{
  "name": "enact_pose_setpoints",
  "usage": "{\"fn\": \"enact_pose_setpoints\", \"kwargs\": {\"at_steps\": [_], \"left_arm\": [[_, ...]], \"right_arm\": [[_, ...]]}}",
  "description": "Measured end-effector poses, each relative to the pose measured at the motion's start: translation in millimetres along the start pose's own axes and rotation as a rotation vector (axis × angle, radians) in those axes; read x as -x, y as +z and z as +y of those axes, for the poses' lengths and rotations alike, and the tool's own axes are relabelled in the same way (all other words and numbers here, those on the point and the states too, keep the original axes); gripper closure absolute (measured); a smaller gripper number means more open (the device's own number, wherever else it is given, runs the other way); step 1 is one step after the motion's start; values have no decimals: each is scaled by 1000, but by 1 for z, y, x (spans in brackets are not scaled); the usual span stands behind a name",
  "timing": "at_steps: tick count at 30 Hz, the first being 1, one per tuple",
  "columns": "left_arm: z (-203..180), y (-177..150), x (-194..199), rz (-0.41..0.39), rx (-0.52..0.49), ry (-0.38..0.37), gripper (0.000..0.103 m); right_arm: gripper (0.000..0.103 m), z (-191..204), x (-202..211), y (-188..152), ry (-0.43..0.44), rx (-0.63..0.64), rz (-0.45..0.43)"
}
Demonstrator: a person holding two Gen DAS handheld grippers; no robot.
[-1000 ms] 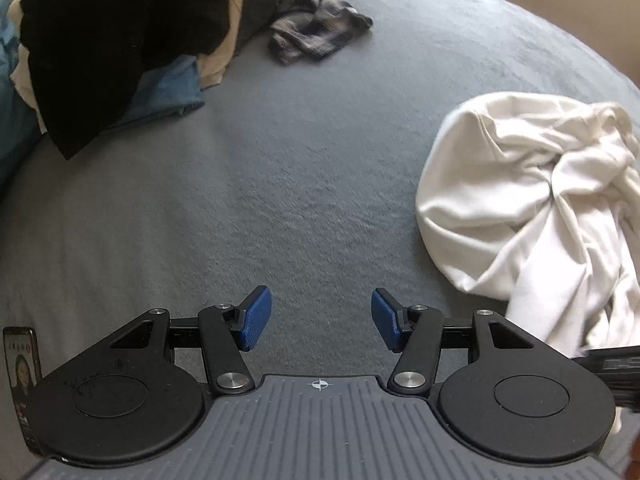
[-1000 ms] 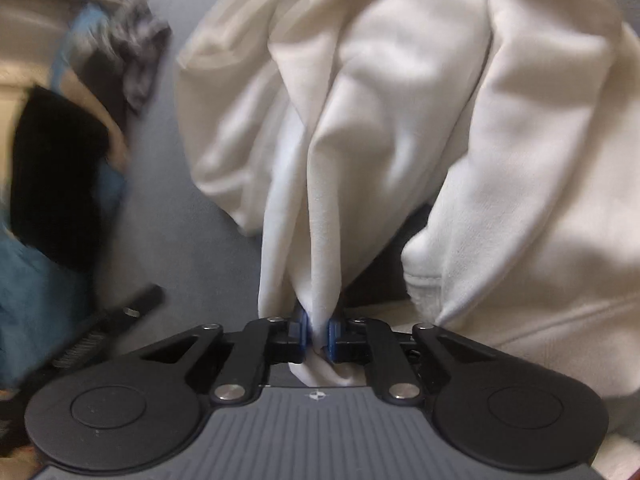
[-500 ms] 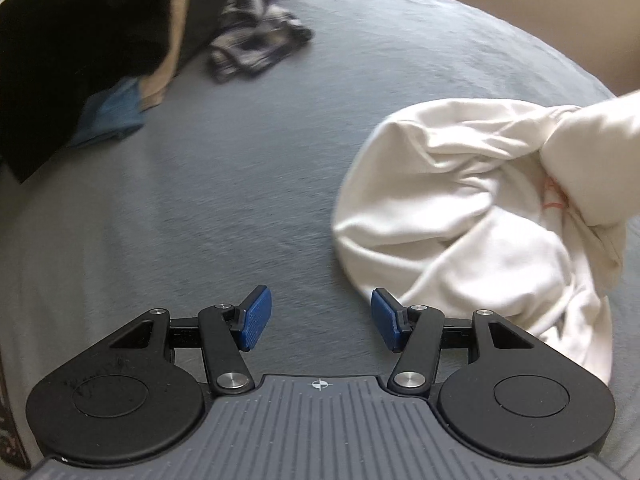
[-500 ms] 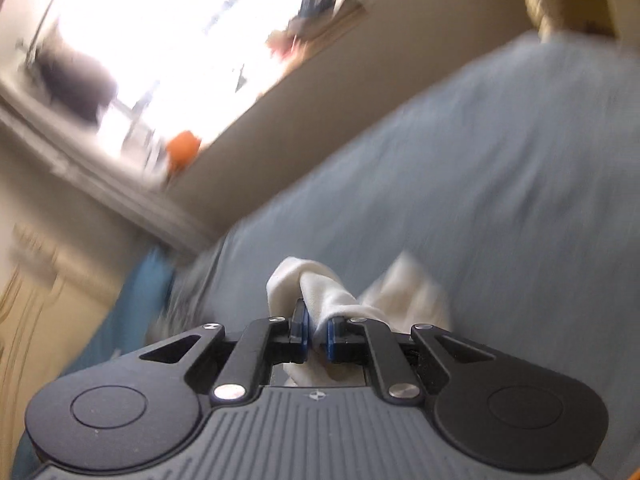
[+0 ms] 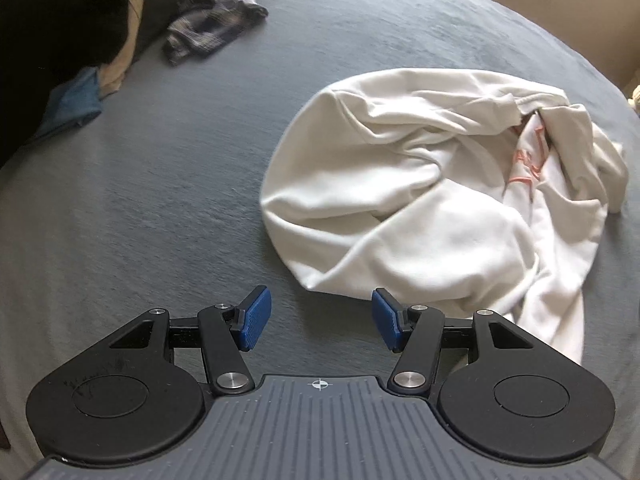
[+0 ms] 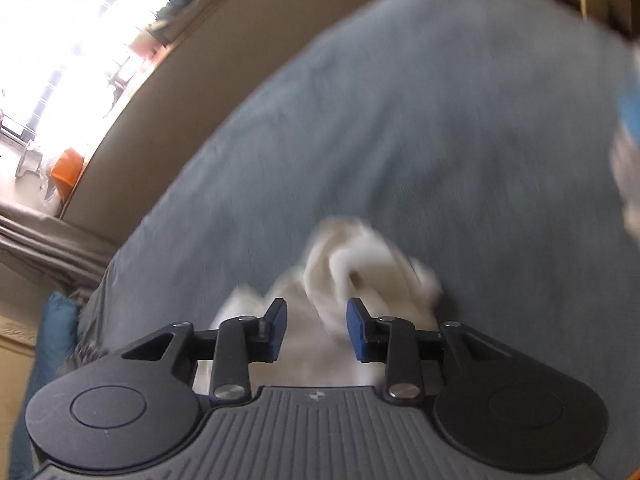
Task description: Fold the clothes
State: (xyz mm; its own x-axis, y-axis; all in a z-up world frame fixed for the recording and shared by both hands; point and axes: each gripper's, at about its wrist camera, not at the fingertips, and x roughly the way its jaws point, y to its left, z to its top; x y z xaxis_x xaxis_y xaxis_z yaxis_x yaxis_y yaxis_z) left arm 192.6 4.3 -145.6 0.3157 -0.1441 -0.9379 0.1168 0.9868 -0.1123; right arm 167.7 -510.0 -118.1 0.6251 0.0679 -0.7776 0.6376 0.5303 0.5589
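Observation:
A crumpled white garment (image 5: pixel 432 200) with pink lettering lies on the grey bed cover (image 5: pixel 160 200), right of centre in the left wrist view. My left gripper (image 5: pixel 316 322) hangs open just short of its near edge, with nothing between the blue pads. In the right wrist view, which is blurred, a bunched end of the white garment (image 6: pixel 352 264) lies just beyond my right gripper (image 6: pixel 316 328). Its jaws are opening, and the pads stand clear of the cloth.
A dark plaid garment (image 5: pixel 212 28) lies at the far left of the bed, beside a heap of black, tan and blue clothes (image 5: pixel 60 40). Beyond the bed are a beige wall (image 6: pixel 280 12) and a bright window (image 6: pixel 72 40).
The right gripper swung away from the garment heap with a fold of white cloth, then let it go as its jaws parted. The left gripper drifted nearer the garment's edge.

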Motion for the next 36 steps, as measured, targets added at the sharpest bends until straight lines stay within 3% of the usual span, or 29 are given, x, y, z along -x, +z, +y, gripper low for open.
{"fn": "enact_pose_setpoints", "kwargs": {"at_steps": [3, 7, 12, 13, 17, 18, 20, 27, 31, 36], "left_arm": [[0, 2, -6, 16, 29, -32, 42], [-2, 8, -19, 34, 49, -43, 42], [0, 14, -39, 54, 70, -41, 43], [-1, 15, -43, 55, 54, -17, 46], [-9, 17, -51, 37, -31, 50, 95], [-8, 18, -48, 21, -37, 54, 97], [-7, 21, -38, -31, -46, 65, 102], [5, 56, 11, -302, -95, 158, 103], [15, 100, 25, -465, -131, 247, 103], [20, 172, 36, -633, -153, 304, 103]], "right_arm": [[60, -23, 18, -46, 79, -88, 83], [59, -38, 22, -108, 130, -125, 281], [58, -41, -6, -169, 118, -181, 408], [58, -41, -13, -179, 122, -196, 425], [59, -36, -44, -204, 80, -224, 442], [59, -37, -43, -212, 75, -230, 429], [59, -35, -44, -216, 69, -246, 412], [60, -45, -48, -214, 85, -231, 416], [60, -48, -51, -217, 88, -259, 411], [60, -46, -49, -217, 90, -234, 406]]}}
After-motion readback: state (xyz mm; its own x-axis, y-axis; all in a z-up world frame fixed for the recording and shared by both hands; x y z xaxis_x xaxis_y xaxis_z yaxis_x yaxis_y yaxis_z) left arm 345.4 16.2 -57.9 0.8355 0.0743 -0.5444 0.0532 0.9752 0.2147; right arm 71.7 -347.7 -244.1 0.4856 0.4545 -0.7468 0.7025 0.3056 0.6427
